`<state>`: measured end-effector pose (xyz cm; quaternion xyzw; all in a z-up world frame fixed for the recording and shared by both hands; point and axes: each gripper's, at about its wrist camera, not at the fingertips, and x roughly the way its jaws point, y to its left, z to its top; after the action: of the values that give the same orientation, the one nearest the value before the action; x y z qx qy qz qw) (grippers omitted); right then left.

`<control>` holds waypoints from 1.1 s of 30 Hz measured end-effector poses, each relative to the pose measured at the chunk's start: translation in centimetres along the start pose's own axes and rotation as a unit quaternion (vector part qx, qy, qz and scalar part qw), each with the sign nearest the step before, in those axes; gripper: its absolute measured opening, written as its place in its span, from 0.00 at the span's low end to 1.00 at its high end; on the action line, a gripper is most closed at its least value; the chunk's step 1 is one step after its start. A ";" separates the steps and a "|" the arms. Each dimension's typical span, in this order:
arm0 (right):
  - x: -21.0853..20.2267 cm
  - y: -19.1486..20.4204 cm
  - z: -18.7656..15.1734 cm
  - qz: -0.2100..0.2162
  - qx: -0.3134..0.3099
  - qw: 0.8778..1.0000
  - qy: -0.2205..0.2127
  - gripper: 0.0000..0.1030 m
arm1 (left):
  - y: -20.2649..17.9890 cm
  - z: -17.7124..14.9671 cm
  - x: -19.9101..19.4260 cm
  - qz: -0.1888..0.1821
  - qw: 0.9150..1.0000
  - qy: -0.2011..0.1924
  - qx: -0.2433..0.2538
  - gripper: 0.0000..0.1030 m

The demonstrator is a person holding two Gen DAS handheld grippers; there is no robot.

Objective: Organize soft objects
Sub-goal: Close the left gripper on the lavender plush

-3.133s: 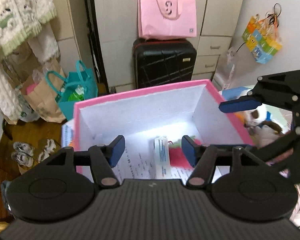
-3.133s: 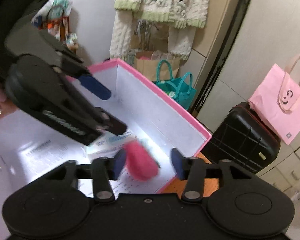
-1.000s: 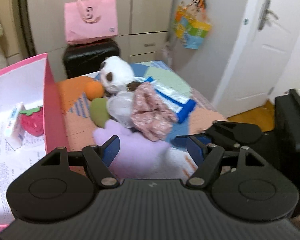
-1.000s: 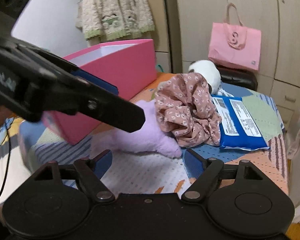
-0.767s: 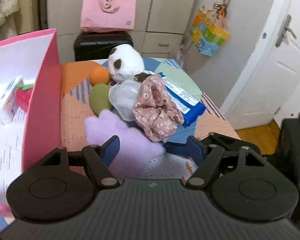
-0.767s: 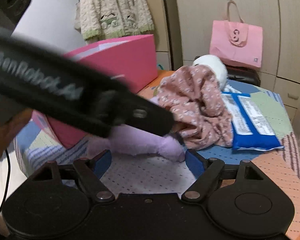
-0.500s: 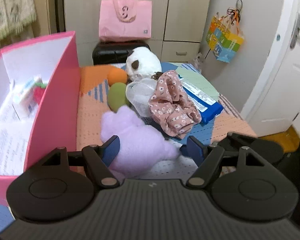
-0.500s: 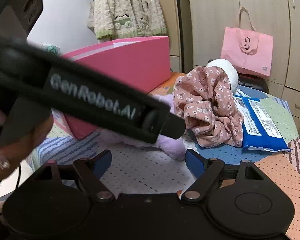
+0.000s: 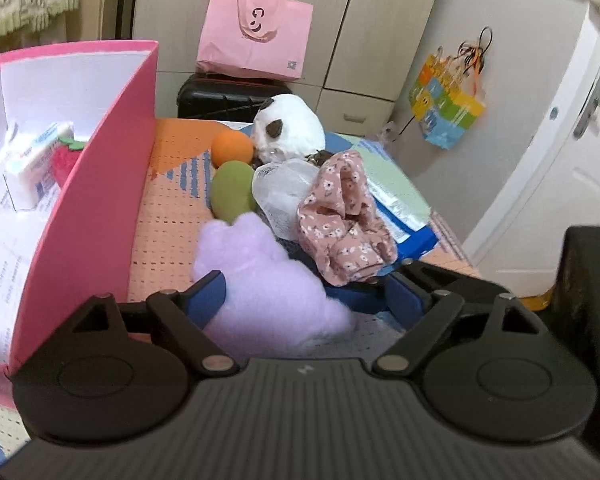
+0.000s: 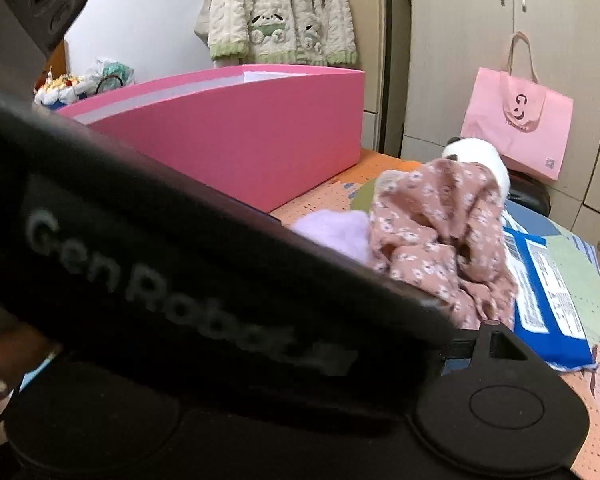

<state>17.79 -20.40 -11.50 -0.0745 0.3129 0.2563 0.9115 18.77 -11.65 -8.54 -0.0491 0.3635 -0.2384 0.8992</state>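
Note:
My left gripper (image 9: 306, 294) is open, its blue pads either side of a lilac plush toy (image 9: 260, 276) on the patterned mat. Behind the toy lie a pink floral cloth (image 9: 346, 220), a clear plastic bag (image 9: 284, 192), a green plush ball (image 9: 230, 192), an orange ball (image 9: 232, 148) and a white panda plush (image 9: 288, 128). The pink box (image 9: 100, 184) at left holds a red strawberry plush (image 9: 62, 160) and a tissue pack (image 9: 32, 164). In the right wrist view the left gripper's body hides my right gripper's fingers; the floral cloth (image 10: 440, 240) and lilac toy (image 10: 336, 228) show beyond it.
A blue wipes pack (image 9: 412, 236) lies under the cloth at the right, also in the right wrist view (image 10: 548, 300). A black suitcase (image 9: 228, 96) with a pink bag (image 9: 256, 24) stands behind the table. A white door (image 9: 560, 160) is at right.
My left gripper has swung from the box to the pile and now straddles the lilac toy. Its body has moved across the right wrist view, covering the right fingers.

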 end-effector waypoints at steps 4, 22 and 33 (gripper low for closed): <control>-0.5 0.2 -0.3 0.001 0.010 1.000 -0.011 0.73 | 0.1 -0.2 -0.6 0.005 1.000 0.002 0.017 0.69; -3.6 2.1 -3.5 -0.036 0.049 0.996 -0.068 0.49 | 0.4 -1.9 -0.3 0.040 0.998 0.000 0.049 0.61; -2.8 3.1 -4.0 -0.050 0.079 0.992 -0.085 0.50 | -1.1 -2.5 -1.7 0.055 0.995 0.002 0.087 0.58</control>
<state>12.16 -20.11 -12.90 0.0042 0.2493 0.1901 0.9496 15.63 -11.62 -9.04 0.0493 0.3450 -0.2196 0.9112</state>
